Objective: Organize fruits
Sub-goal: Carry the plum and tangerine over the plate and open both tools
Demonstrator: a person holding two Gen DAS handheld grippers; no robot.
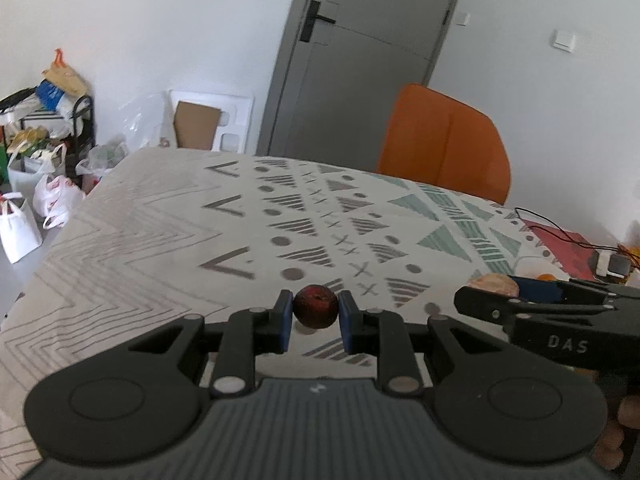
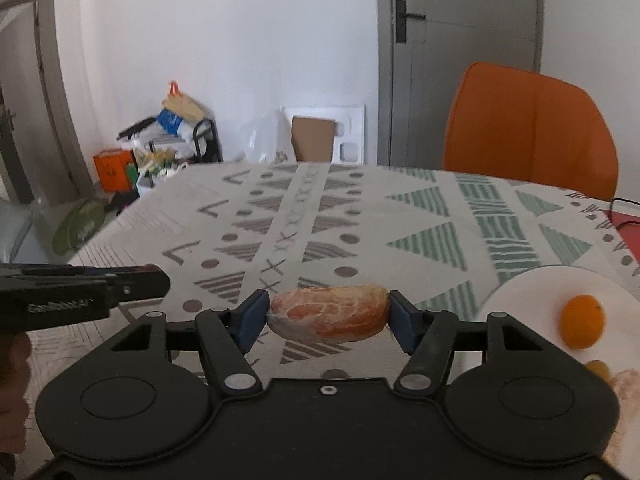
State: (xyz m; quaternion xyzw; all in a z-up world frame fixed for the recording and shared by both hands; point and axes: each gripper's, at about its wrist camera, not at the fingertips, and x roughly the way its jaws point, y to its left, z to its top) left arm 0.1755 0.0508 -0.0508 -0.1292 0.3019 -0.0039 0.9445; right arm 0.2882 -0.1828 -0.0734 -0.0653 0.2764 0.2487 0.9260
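Both grippers are loaded above the patterned tablecloth (image 1: 152,216) — left gripper (image 1: 316,314) clamped on a small dark-red fruit (image 1: 315,306), right gripper (image 2: 328,318) pinching a peeled citrus piece (image 2: 329,311) end-to-end — soft, squishy stuff, so I'd grip gently.

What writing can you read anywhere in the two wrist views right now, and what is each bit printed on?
"DAS": white letters on the side of the right gripper, seen in the left wrist view.
"GenRobot.AI": pale print on the side of the left gripper, seen in the right wrist view; blurred, so this is a likely reading.
Markings on the orange box and the plastic bags by the wall: too small and blurred to read.
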